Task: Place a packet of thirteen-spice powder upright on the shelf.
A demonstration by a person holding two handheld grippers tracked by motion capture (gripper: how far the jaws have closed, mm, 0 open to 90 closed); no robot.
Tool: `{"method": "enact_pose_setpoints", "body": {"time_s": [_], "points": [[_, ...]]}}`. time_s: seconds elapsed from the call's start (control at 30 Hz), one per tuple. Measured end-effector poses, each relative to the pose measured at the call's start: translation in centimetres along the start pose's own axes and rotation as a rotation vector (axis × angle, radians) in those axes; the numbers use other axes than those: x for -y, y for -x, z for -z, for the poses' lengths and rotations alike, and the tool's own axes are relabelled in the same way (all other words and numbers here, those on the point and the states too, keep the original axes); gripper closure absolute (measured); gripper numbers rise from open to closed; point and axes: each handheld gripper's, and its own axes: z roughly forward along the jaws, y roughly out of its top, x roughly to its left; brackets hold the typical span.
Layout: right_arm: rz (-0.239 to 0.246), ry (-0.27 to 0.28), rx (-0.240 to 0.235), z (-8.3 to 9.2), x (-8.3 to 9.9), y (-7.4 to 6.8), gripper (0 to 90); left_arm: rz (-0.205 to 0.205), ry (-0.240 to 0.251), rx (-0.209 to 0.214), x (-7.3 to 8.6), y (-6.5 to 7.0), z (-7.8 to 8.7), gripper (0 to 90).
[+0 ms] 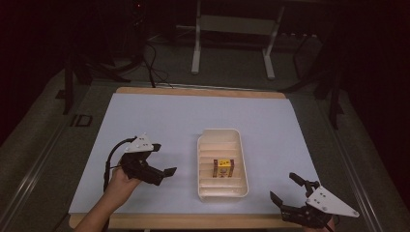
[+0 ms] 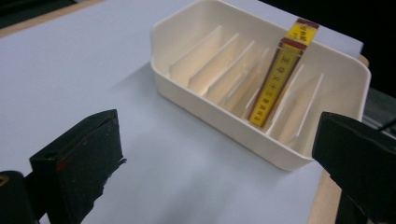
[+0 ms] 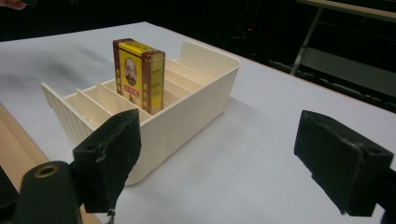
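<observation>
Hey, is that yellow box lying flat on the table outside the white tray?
No, the yellow box stands upright in one of the slots of the white tray, as the right gripper view shows.

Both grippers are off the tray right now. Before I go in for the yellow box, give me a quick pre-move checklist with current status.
1. Left gripper open and holding nothing: ok.
2. Right gripper open and holding nothing: ok.
3. Box upright in a slot of the tray, top standing above the dividers for a grasp: ok.
4. Other slots free of items: ok.
5. Tray flat on the white mat, grippers to either side of it and apart from it: ok.
6. Box loose enough in its slot to lift without dragging the tray: cannot tell.
</observation>
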Motion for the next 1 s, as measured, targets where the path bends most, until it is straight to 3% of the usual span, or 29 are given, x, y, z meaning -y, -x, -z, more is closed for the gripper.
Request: {"method": "enact_pose_setpoints", "body": {"time_s": [0.17,0.3,0.43,0.57,0.73,0.8,1.0], "points": [[0.005,0.002,0.003,0.0,0.0,-0.1,14.8,0.016,0.014,-0.007,0.7,0.1,0.5,1.7],[0.008,0.002,0.011,0.0,0.0,-0.1,14.8,0.041,0.016,-0.048,2.2,0.3,1.1,1.7],[0.010,0.003,0.012,0.0,0.0,-0.1,14.8,0.078,0.028,-0.049,3.4,0.2,1.8,1.7],[0.013,0.004,0.014,0.0,0.0,-0.2,14.8,0.086,0.031,-0.101,4.6,0.2,2.7,1.7],[0.009,0.004,0.012,0.0,0.0,-0.2,14.8,0.134,0.041,-0.112,6.0,0.0,3.9,1.7],[0.007,0.005,0.015,0.1,0.0,-0.2,14.8,0.136,0.034,-0.115,6.3,0.0,4.0,1.7],[0.009,0.007,0.024,0.1,0.0,-0.2,14.8,0.098,-0.024,-0.186,6.8,0.6,4.3,1.7]]}}
